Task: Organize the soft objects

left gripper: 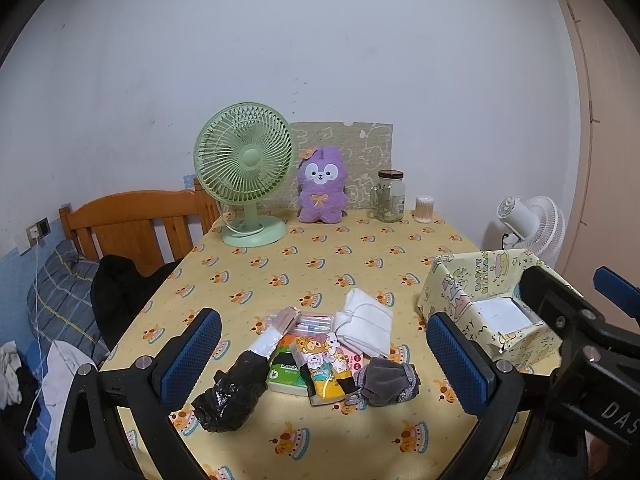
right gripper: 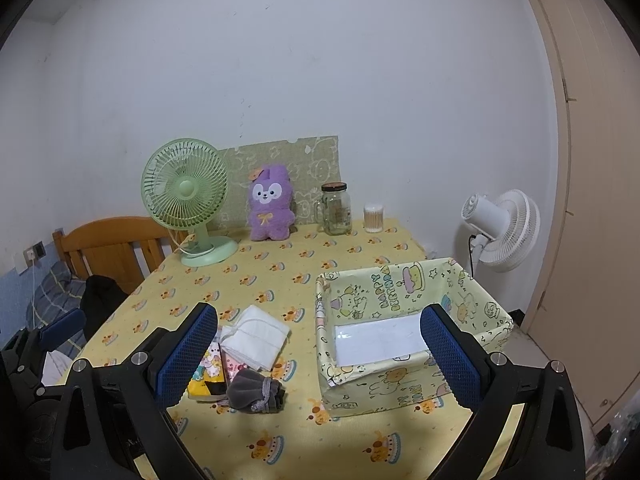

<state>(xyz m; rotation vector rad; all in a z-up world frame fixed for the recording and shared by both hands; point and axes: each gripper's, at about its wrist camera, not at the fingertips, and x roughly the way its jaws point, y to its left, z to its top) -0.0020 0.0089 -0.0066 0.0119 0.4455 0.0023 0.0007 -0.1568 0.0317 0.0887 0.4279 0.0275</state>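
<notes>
Both grippers, left [left gripper: 324,364] and right [right gripper: 318,356], spread wide, empty, above table [left gripper: 320,264]. Soft pile left of box [right gripper: 404,380]: white cloth [right gripper: 256,340], grey sock [right gripper: 256,394], tissue pack [left gripper: 324,372]. Black bag roll [left gripper: 232,396] seen only from left wrist. Box floor seen whole only from right wrist, holding white sheet [right gripper: 380,338].

Tissue packs [right gripper: 208,376] half behind the left finger [right gripper: 188,356] of the right tongs; jar [left gripper: 390,197] contents unclear.
</notes>
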